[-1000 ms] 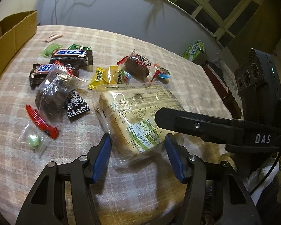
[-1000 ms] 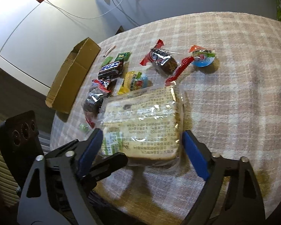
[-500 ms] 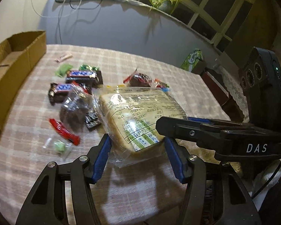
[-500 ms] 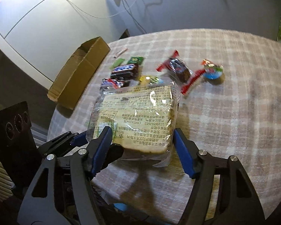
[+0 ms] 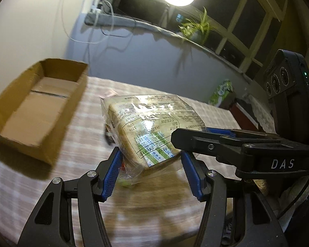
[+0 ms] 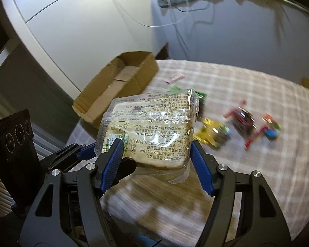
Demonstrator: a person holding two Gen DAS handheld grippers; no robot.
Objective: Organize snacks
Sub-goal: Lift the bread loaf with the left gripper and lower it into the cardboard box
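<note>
A clear bag of sliced bread (image 5: 150,127) (image 6: 152,127) hangs above the checked tablecloth, held from two sides. My left gripper (image 5: 150,154) is shut on its near corner, blue pads against the plastic. My right gripper (image 6: 156,144) is shut on the adjoining end, and its black finger (image 5: 195,138) crosses the left wrist view. The left gripper's finger (image 6: 82,150) shows low on the left in the right wrist view. An open, empty cardboard box (image 5: 41,103) (image 6: 121,82) sits at the table's left edge, beyond the bag.
Loose snacks lie blurred on the cloth to the right: a yellow packet (image 6: 212,133), a dark cake in a red-ended wrapper (image 6: 241,121), a small colourful sweet (image 6: 272,127), a pink strip (image 6: 175,78). A white cabinet (image 6: 72,30) stands behind the box.
The right gripper's jaws narrowed onto the bread bag. Both grippers then rose with it off the table and swung toward the cardboard box, which now fills more of each view.
</note>
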